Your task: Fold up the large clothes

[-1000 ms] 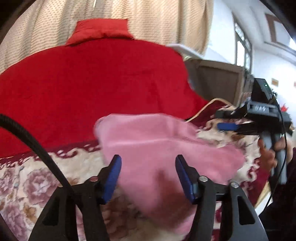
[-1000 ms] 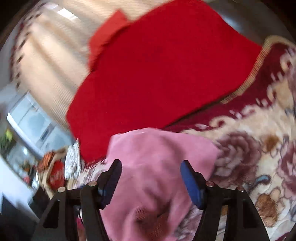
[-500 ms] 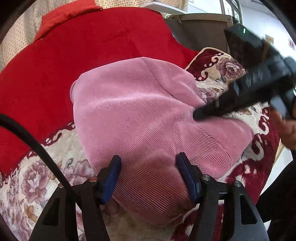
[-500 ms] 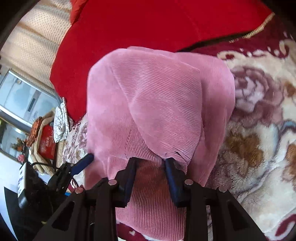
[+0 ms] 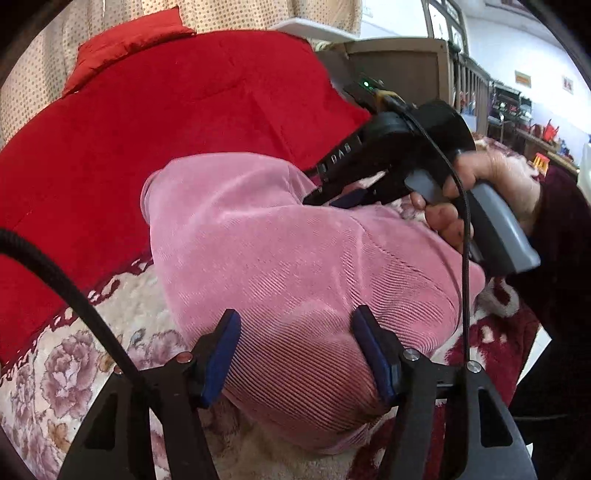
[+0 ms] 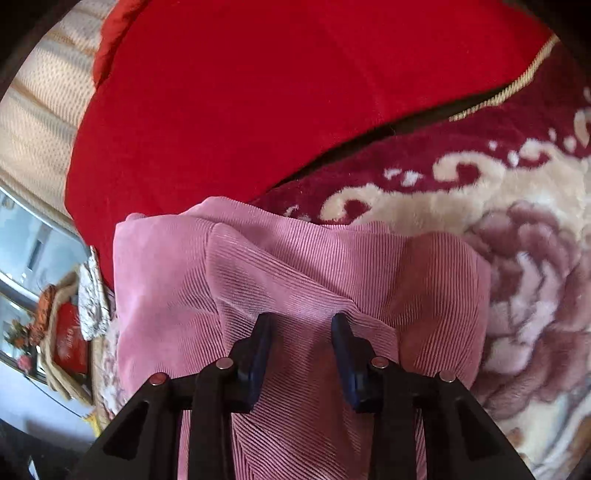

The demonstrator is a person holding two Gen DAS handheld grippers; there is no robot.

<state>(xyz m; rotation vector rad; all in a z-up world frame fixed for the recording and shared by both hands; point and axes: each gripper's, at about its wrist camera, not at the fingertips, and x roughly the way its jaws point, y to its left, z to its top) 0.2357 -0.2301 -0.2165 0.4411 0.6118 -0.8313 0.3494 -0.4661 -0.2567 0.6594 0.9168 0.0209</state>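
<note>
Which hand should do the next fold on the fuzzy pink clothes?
Probably the right. The right gripper has a raised fold of the pink corduroy garment between its fingers, though they look parted. The left gripper sits wide open over the bundle's near end, so it could only press down.

A dotted beige curtain point(image 5: 236, 14) hung across the top of the left wrist view. At upper right stood a brown wooden board point(image 5: 399, 55) against a pale blue wall point(image 5: 517, 44), with cluttered shelves point(image 5: 517, 110) beside it. Daylit window panes point(image 6: 26, 251) showed at the right wrist view's left edge.
</note>
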